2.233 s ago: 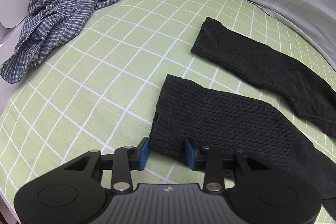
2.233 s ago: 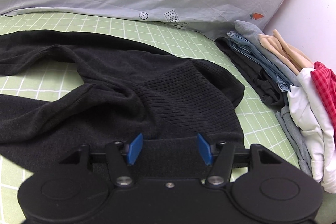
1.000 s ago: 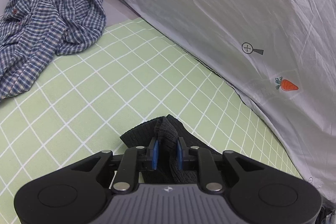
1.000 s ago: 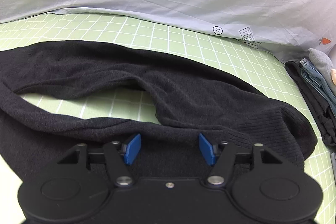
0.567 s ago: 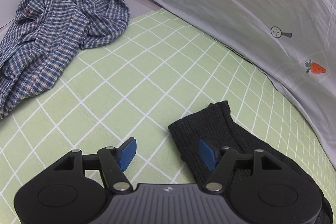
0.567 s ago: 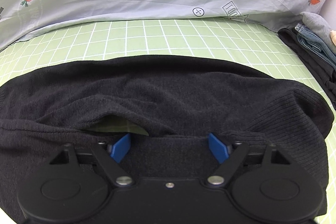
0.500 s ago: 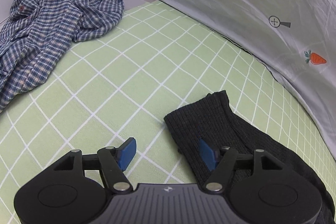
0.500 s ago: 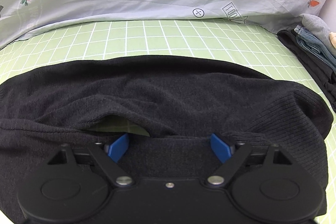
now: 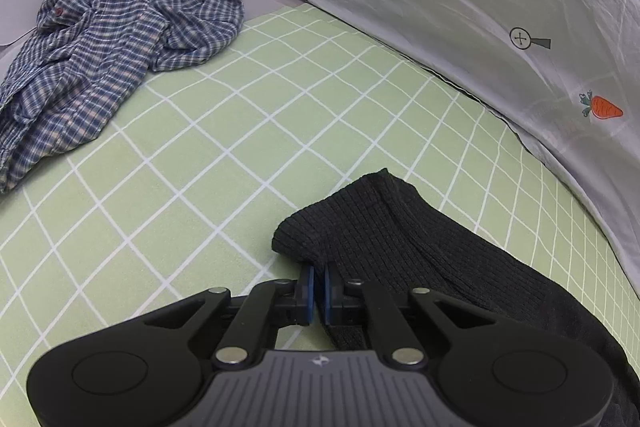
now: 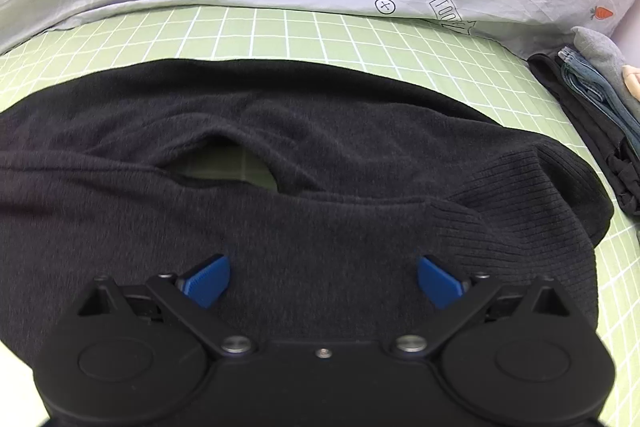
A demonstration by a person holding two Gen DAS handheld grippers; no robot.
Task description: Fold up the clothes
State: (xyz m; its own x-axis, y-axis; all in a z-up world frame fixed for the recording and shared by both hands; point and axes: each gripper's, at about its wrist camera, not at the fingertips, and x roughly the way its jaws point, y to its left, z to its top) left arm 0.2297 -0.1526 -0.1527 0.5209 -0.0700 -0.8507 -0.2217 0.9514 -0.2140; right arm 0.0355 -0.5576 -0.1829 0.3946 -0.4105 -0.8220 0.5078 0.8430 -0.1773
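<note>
Left hand-held gripper pinches the black sweater cuff; right hand-held gripper hovers spread.

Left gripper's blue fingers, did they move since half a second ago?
Yes. The left gripper has closed: its fingers, then spread wide, now pinch the black sweater's ribbed cuff on the green checked sheet.

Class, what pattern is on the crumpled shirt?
Blue-and-white check shirt; clearest in the left wrist view.

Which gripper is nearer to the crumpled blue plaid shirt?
Left. The left gripper, shut on the black sweater cuff, has the plaid shirt ahead to its left. The right gripper hangs open over the sweater body; no shirt shows there.
</note>
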